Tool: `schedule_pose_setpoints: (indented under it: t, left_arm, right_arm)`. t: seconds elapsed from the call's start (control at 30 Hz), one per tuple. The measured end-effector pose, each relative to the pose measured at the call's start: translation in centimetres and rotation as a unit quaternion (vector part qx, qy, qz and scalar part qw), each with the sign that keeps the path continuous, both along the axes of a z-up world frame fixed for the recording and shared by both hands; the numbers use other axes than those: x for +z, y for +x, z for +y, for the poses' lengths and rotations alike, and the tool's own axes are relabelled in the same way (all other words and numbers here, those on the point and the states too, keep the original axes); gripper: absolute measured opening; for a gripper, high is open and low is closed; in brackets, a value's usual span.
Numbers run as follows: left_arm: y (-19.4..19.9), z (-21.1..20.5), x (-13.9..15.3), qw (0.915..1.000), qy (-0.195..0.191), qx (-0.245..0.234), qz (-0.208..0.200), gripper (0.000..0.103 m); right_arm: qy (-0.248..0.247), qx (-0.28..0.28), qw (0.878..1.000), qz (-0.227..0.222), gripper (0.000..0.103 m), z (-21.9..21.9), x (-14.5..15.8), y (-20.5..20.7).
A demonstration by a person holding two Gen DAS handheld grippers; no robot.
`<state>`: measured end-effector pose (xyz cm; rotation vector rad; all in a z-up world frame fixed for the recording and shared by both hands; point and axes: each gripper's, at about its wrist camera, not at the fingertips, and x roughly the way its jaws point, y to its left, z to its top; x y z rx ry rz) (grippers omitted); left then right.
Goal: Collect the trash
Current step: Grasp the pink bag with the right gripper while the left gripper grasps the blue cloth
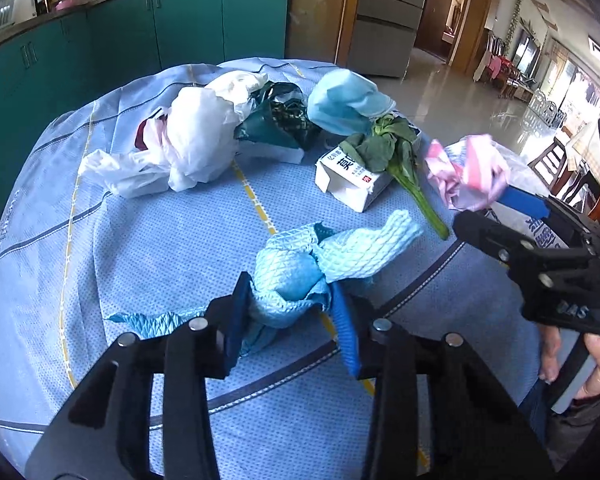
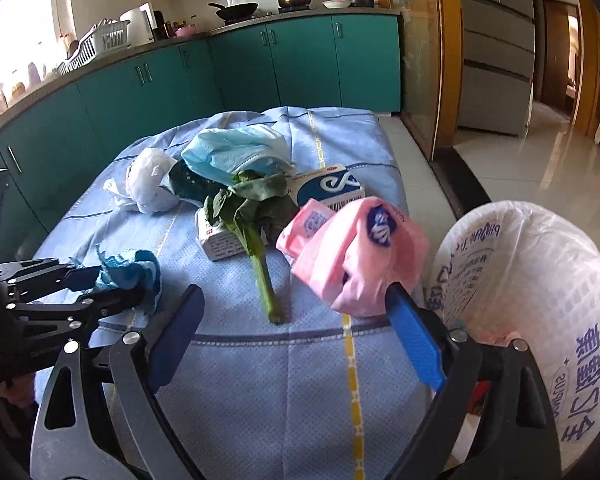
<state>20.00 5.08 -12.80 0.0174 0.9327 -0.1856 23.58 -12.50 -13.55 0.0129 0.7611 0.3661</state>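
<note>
My left gripper (image 1: 290,312) is shut on a crumpled blue mesh cloth (image 1: 300,272) that rests on the blue tablecloth (image 1: 160,248); it also shows in the right wrist view (image 2: 130,270). My right gripper (image 2: 296,308) is open, its fingers wide apart. A crumpled pink plastic wrapper (image 2: 356,248) hangs against the tip of its right finger, beside the trash bin's white bag (image 2: 540,280). In the left wrist view the wrapper (image 1: 468,172) sits at the right gripper's blue fingertip.
On the table lie a leafy green vegetable (image 1: 396,160) over a white carton (image 1: 352,178), a blue face mask (image 1: 346,102), a dark green bag (image 1: 280,120) and white plastic bags (image 1: 188,144). Teal cabinets (image 2: 260,68) stand behind.
</note>
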Motion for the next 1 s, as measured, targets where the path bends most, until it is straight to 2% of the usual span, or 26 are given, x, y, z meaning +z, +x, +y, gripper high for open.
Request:
schedule_pose_setpoints:
  t: [0.2, 0.37, 0.4, 0.47, 0.5, 0.6, 0.73, 0.77, 0.9, 1.0]
  left_arm:
    - [0.0, 0.3, 0.2, 1.0000, -0.006, 0.008, -0.002, 0.042]
    - [0.2, 0.3, 0.1, 0.9999, -0.002, 0.014, -0.003, 0.044]
    - [0.2, 0.3, 0.1, 0.9999, 0.001, 0.015, -0.003, 0.047]
    - [0.1, 0.3, 0.0, 0.9999, 0.001, 0.015, -0.002, 0.049]
    - [0.1, 0.3, 0.0, 0.9999, 0.000, 0.016, -0.002, 0.050]
    - [0.1, 0.5, 0.0, 0.9998, 0.000, 0.021, -0.004, 0.063]
    - [0.4, 0.4, -0.4, 0.9998, 0.006, 0.019, 0.001, 0.063]
    - [0.4, 0.2, -0.6, 0.9998, 0.010, 0.017, 0.003, 0.062]
    - [0.4, -0.3, -0.6, 0.9998, 0.018, 0.006, 0.002, 0.037]
    - [0.3, -0.1, -0.4, 0.9998, 0.016, 0.008, 0.000, 0.035]
  right_arm:
    - [-0.006, -0.014, 1.000, 0.012, 0.090, -0.5, 0.1, 3.0]
    - [0.027, -0.024, 0.999, 0.034, 0.088, -2.1, -0.4, 5.1]
    - [0.026, -0.023, 0.999, 0.039, 0.079, -2.2, -0.7, 5.3]
    - [0.019, -0.017, 0.999, 0.034, 0.076, -1.8, -0.8, 5.0]
    - [0.019, -0.014, 0.999, 0.028, 0.068, -1.6, -0.7, 4.8]
    - [0.021, -0.003, 1.000, 0.011, 0.065, -1.3, -0.1, 3.9]
    - [0.046, 0.007, 0.999, -0.005, 0.064, -1.6, 0.6, 2.3]
    - [0.052, 0.012, 0.999, -0.011, 0.063, -1.6, 0.8, 1.7]
    - [0.065, 0.035, 0.997, -0.024, 0.063, -1.6, 1.5, -0.2]
    - [0.074, 0.078, 0.994, -0.016, 0.063, -0.9, 1.7, -0.9]
